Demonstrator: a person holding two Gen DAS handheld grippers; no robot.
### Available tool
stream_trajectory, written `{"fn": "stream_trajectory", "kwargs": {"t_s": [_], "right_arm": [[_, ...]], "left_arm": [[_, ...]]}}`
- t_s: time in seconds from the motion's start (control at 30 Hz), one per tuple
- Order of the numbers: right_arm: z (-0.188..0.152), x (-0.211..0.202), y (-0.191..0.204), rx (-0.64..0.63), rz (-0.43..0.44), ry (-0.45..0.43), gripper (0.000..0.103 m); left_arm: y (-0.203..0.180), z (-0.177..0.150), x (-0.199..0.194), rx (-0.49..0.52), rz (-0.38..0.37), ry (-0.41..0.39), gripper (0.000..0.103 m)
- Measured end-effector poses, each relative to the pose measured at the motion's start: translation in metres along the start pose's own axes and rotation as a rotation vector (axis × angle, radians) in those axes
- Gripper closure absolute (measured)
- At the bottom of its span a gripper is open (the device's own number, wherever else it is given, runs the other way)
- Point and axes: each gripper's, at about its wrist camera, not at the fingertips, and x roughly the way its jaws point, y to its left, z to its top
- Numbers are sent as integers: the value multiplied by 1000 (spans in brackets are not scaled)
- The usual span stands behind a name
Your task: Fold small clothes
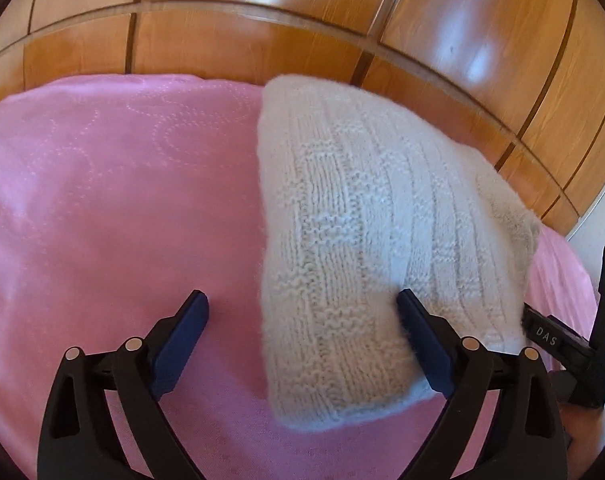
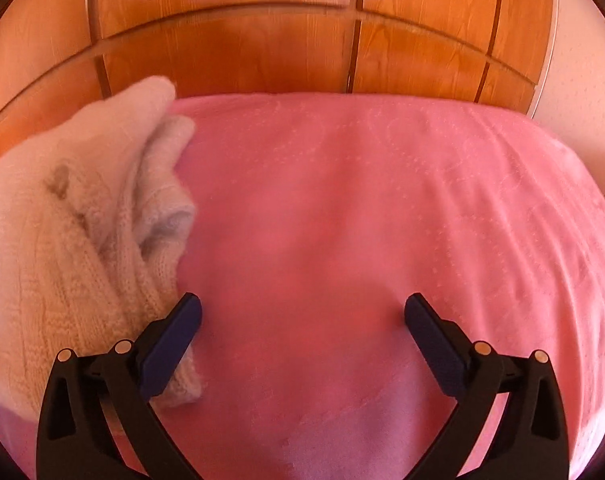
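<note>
A pink quilted bedspread [image 1: 102, 200] fills both views, with glossy wooden wardrobe panels [image 1: 262, 40] behind it. On the spread lies a cream knitted garment [image 1: 362, 220], ribbed and fuzzy, folded into a thick rounded bundle. The left gripper [image 1: 302, 312] stands wide apart over its near edge, pressing nothing. The right gripper [image 2: 302, 316] also gapes empty, with the knit [image 2: 82, 220] bunched beside its left finger.
</note>
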Motion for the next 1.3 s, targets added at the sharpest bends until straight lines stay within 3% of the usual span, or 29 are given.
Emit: {"fn": "stream_trajectory", "kwargs": {"t_s": [0.2,0.37,0.47,0.57,0.73,0.83,1.0,1.2,1.3], "right_arm": [[-12,-42,8,-38,35,-208,2],[-36,-86,23,-106,83,-367,2],[-49,-107,43,-181,82,-429,2],[-63,-126,56,-242,80,-482,2],[-73,-133,56,-259,70,-498,2],[-78,-137,47,-214,59,-498,2],[-84,-148,37,-165,83,-543,2],[-91,-167,34,-103,180,-609,2],[-93,-162,37,-112,173,-594,2]], "left_arm": [[-14,-11,-28,64,75,-82,10],[-31,-26,-65,151,185,-223,4],[-35,-32,-84,164,237,-309,4],[-38,-34,-92,181,275,-329,4],[-42,-44,-94,253,344,-268,4],[-42,-53,-108,255,363,-330,4],[-38,-59,-128,240,329,-417,4],[-33,-61,-137,220,307,-485,4],[-31,-62,-134,210,306,-491,4]]}}
